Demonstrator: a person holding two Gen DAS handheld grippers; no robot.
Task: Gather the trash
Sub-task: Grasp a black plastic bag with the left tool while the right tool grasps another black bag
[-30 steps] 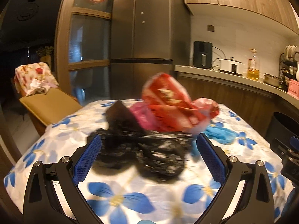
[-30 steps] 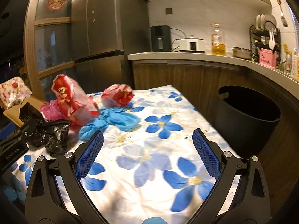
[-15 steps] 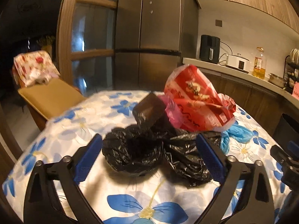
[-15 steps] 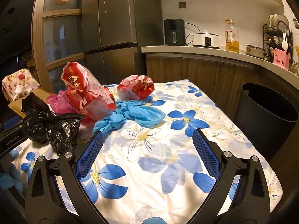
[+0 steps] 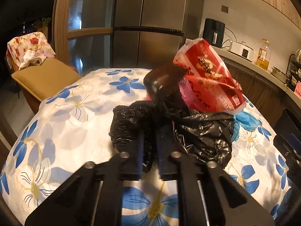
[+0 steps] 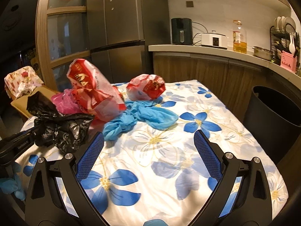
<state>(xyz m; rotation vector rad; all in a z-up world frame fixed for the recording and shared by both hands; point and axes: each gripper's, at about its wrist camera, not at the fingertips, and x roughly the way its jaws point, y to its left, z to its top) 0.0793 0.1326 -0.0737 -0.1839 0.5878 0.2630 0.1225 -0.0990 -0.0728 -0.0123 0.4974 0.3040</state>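
Covering the whole table is a white cloth with big blue flowers, and all the trash lies on it. Beside the table, on the right in the right wrist view, stands a tall dark bin. On the cloth sits a big red and white bag, puffed up, with a pink bag tucked just beside it. A smaller red bag lies farther back, near a twisted blue bag. Nearest the left claw is a crinkly black bag, touching the big red one. The left gripper is closing its jaws, and they pinch a fold of the black bag between them. The right gripper hangs over bare cloth with its jaws wide apart and nothing in them.
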